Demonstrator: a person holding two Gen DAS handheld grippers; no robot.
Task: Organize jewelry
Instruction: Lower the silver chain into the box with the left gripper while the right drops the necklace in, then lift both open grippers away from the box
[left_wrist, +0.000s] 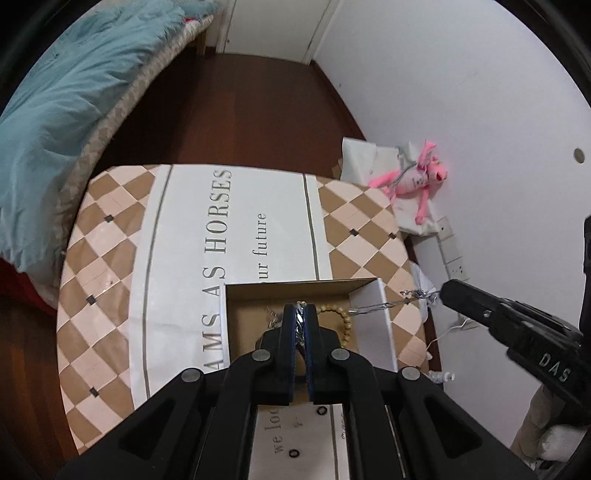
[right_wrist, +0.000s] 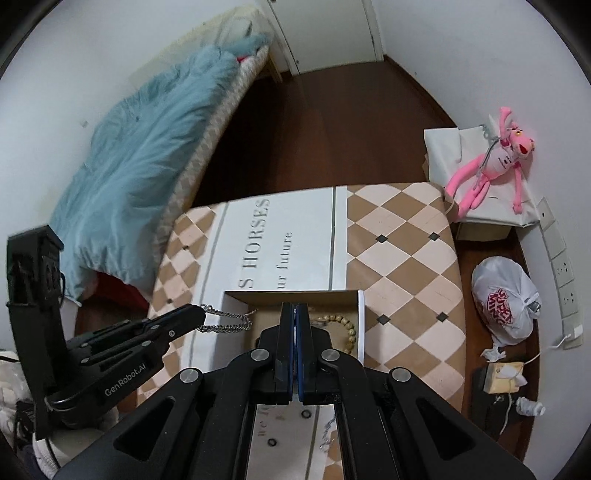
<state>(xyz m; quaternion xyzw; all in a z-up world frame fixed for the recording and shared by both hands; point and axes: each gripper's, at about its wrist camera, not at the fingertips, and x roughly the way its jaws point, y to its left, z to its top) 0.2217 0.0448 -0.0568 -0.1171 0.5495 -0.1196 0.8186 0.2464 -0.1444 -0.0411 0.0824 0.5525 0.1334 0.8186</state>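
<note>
Seemingly, twisted silver chain (right_wrist: 225, 321), taut.

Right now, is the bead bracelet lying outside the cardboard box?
No, the bead bracelet lies inside the open cardboard box, close to its right wall, in the right wrist view.

A silver chain (right_wrist: 225, 321) hung stretched in the air over the edge of an open cardboard box (right_wrist: 360, 321), in which a bracelet of pale wooden beads (right_wrist: 345, 326) lay curved on the bottom
</note>
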